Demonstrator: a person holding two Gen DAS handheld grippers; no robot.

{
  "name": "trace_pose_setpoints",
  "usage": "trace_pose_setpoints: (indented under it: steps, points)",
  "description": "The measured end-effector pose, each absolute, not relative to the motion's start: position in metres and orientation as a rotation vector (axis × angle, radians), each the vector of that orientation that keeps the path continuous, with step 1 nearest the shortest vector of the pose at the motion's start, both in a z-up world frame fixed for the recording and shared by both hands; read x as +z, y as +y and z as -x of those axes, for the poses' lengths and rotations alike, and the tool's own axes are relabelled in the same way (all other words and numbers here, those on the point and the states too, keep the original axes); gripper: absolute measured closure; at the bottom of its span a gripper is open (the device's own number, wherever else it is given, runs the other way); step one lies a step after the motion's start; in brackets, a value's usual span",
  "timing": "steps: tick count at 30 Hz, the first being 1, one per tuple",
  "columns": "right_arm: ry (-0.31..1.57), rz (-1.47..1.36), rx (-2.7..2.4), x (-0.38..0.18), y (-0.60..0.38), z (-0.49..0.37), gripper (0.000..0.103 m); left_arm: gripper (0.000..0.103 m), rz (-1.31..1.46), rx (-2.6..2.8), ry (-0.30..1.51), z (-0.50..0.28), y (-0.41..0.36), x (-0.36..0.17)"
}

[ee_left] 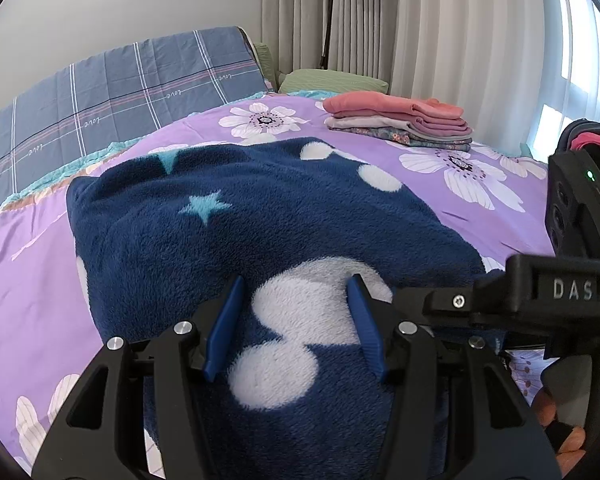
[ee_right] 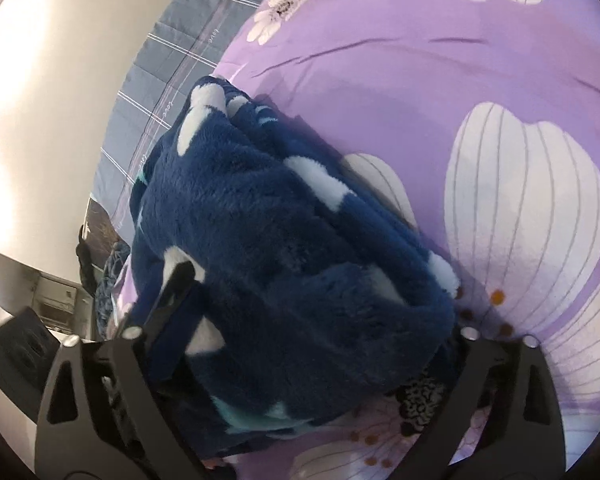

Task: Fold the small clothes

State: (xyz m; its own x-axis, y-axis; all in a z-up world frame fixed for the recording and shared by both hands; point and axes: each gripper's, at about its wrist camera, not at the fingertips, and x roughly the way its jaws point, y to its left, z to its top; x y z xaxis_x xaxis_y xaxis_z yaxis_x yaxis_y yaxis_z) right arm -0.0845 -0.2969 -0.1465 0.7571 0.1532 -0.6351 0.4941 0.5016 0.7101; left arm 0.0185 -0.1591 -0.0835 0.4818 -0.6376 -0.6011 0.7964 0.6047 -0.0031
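A dark blue fleece garment with white dots and teal stars lies folded on the purple flowered bedspread. My left gripper is open, its blue fingers resting on the near part of the fleece, one on each side of a white patch. The right gripper's body shows at the right edge of the left wrist view. In the right wrist view the same fleece fills the space between my right gripper's wide-spread arms; one finger lies on the fleece, the other is hidden under it.
A stack of folded clothes in pink, grey and floral sits at the far right of the bed. A blue plaid quilt and green pillows lie at the head. Curtains and a lamp stand are behind.
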Motion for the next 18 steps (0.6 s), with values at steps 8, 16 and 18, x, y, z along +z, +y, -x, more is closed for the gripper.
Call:
trace_pose_setpoints:
  steps: [8, 16, 18]
  points:
    - [0.705, -1.038, -0.197, -0.149, -0.3, 0.085, 0.022, 0.041, -0.291, -0.904, 0.593, -0.015, -0.161, -0.082]
    - [0.708, -1.036, -0.17, -0.152, -0.304, 0.088, 0.022, 0.012, -0.071, -0.933, 0.603, -0.045, -0.119, -0.055]
    - [0.705, -1.028, -0.173, -0.151, -0.303, 0.088, 0.021, 0.011, -0.046, -0.862, 0.638, -0.067, -0.112, -0.057]
